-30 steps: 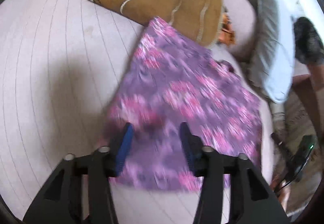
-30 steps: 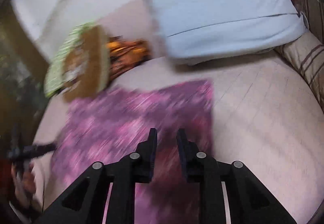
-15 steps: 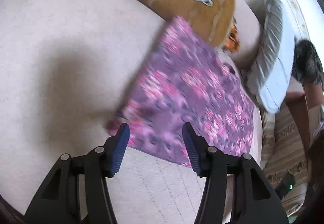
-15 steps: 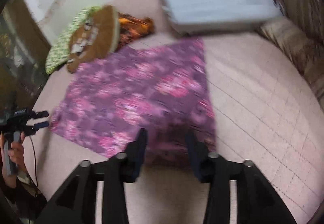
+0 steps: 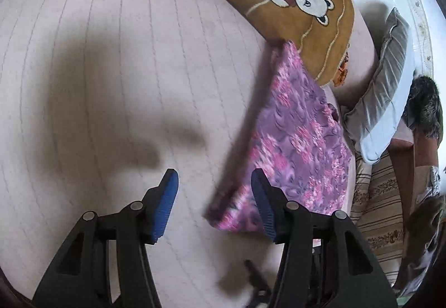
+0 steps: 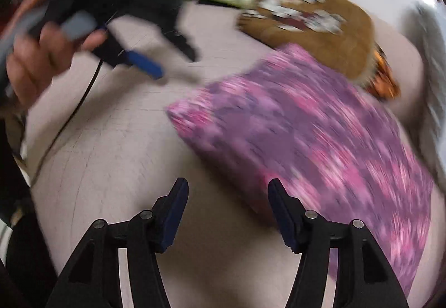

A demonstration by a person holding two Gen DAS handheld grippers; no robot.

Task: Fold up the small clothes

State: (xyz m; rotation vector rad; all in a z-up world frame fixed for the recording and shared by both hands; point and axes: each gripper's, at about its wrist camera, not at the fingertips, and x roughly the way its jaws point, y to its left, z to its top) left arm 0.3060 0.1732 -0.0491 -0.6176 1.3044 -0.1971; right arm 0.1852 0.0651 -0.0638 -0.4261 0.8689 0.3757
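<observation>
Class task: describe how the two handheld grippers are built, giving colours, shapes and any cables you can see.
Each gripper, left gripper and right gripper, has two black angular arms with triangular cut-outs, silver pivot bolts, and ribbed blue pads. In the right wrist view, a thin black cable trails from the left one.

We see wide bare pink quilted bedspread (image 5: 117,62) left of the purple floral cloth (image 5: 301,135), open for a gripper to pass. Beyond the cloth's far corner a brown bear mat (image 5: 292,1) touches it, with an orange item (image 5: 342,72) just beside. Right of the cloth a grey pillow (image 5: 382,101) and striped cushion (image 5: 376,202) block the way.
</observation>
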